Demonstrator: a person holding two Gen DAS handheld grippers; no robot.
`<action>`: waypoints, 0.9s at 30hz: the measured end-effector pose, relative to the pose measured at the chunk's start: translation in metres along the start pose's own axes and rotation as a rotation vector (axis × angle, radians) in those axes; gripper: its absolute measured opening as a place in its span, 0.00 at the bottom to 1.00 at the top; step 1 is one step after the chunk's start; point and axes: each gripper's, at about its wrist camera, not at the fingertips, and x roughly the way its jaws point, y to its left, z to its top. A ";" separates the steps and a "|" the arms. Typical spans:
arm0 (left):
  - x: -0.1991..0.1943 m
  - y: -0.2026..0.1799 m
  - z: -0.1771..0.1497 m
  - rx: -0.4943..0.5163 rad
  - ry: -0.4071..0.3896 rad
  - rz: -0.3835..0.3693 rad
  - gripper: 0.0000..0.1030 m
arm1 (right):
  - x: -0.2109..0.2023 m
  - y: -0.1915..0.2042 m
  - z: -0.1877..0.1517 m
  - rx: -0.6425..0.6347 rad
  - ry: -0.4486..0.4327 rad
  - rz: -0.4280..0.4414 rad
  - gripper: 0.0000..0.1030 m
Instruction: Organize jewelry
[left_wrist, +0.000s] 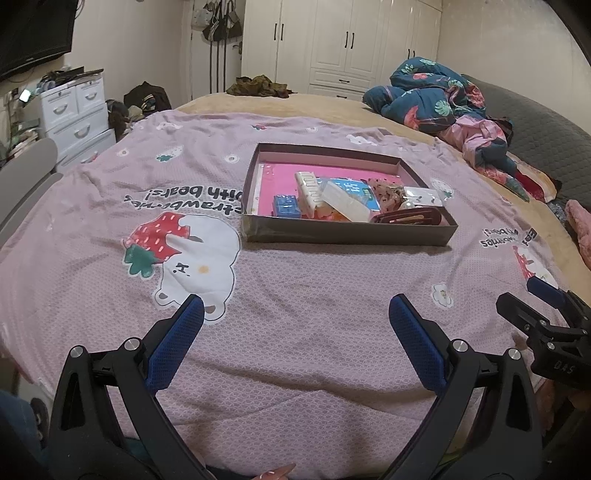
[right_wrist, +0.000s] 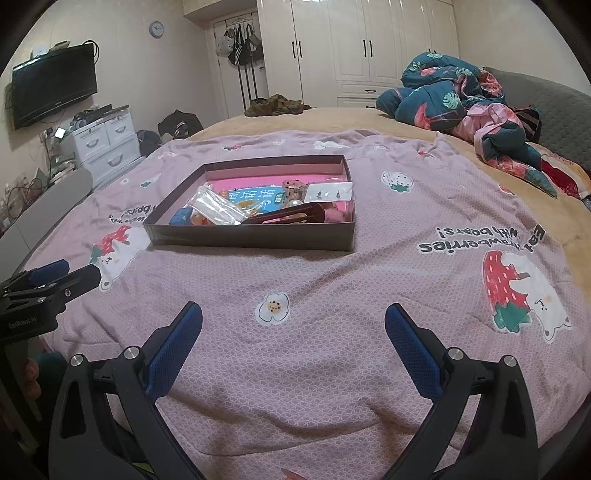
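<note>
both grippers, left (left_wrist: 295, 314) and right (right_wrist: 293, 321), gape empty near the jewelry box (left_wrist: 347, 234).

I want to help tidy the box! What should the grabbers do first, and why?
Probably move the right gripper forward toward the box. Both it and the left gripper are open and empty, hovering over the pink blanket, while all the trinkets lie jumbled at the box's near end.
</note>
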 end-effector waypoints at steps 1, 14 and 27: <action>0.000 0.001 0.000 -0.001 0.001 -0.001 0.91 | 0.000 0.000 0.000 0.000 0.001 -0.001 0.96; 0.000 0.002 0.002 -0.001 -0.001 0.010 0.91 | 0.000 -0.001 0.001 0.005 0.000 -0.002 0.96; 0.001 0.003 0.001 -0.005 0.006 0.014 0.91 | 0.000 0.001 -0.001 0.002 0.001 0.003 0.96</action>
